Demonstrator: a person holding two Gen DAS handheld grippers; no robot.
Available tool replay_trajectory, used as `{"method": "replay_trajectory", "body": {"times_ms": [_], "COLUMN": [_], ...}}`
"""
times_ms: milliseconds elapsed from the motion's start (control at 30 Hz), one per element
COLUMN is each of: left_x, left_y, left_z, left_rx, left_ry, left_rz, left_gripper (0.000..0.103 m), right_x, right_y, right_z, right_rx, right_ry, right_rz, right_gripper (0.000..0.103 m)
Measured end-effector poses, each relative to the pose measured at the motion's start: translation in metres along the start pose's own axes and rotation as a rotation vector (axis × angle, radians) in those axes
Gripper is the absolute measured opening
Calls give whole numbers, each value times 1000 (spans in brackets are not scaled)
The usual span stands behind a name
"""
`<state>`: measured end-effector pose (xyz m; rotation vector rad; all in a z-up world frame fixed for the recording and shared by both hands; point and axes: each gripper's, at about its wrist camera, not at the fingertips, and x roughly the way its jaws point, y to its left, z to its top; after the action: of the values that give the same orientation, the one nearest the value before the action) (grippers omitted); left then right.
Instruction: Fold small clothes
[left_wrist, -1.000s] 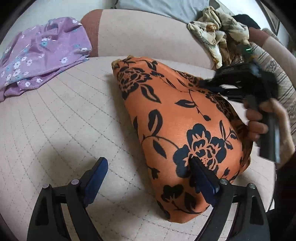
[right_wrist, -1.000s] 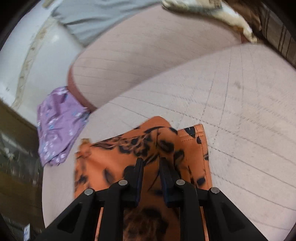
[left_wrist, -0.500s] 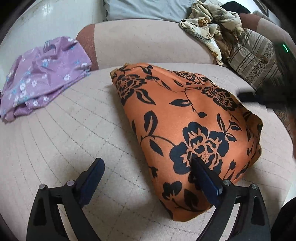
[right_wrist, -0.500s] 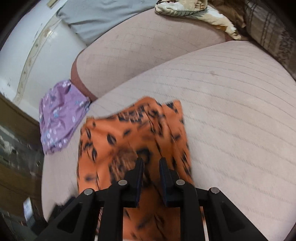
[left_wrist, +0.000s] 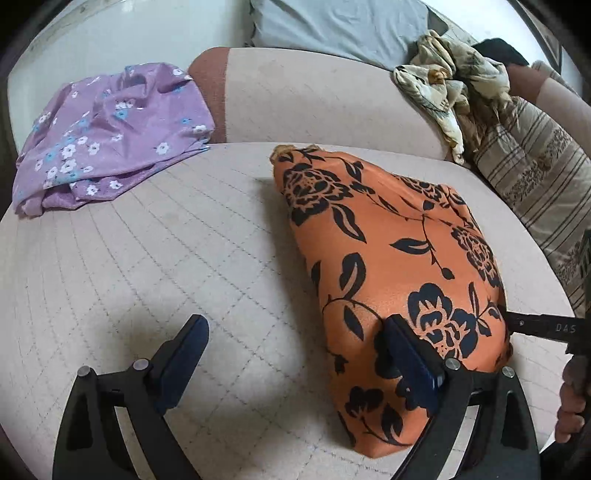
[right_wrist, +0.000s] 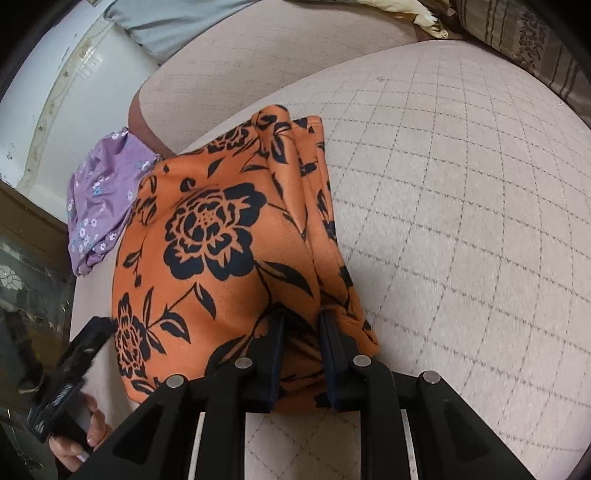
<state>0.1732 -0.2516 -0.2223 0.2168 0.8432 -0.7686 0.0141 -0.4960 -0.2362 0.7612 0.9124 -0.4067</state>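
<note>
An orange garment with black flowers (left_wrist: 391, 266) lies folded on the beige quilted cushion (left_wrist: 177, 258). It also shows in the right wrist view (right_wrist: 221, 251). My left gripper (left_wrist: 295, 343) is open; its right finger rests on the garment's near edge, its left finger over bare cushion. My right gripper (right_wrist: 301, 328) is shut on the garment's near folded edge. The right gripper's tip also shows in the left wrist view (left_wrist: 543, 326) at the garment's right side.
A purple flowered garment (left_wrist: 107, 136) lies folded at the cushion's far left. A crumpled cream printed cloth (left_wrist: 447, 96) and a striped pillow (left_wrist: 543, 192) sit at the back right. A grey pillow (left_wrist: 332, 26) lies behind the backrest.
My right gripper has carried the orange cloth's edge over and down, so the garment now lies folded narrower on the cushion. The left gripper stayed open near the front edge.
</note>
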Motion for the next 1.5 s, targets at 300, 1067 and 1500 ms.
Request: {"method": "replay_trajectory", "body": {"times_ms": [300,1067,1500], "left_x": [19,-6,1], "left_y": [-7,-34,0], "left_z": [-10,2,12], "left_rx": [12,150,53], "left_ry": [22,-1,44], "left_rz": [12,176,164], "left_gripper": [103,103,103], "right_x": [13,-9,3], "right_y": [0,2,56], "right_z": [21,34,65], "right_rx": [20,13,-16], "right_ry": [64,-3,-84], "right_rz": [25,78,162], "right_gripper": [23,22,23]}}
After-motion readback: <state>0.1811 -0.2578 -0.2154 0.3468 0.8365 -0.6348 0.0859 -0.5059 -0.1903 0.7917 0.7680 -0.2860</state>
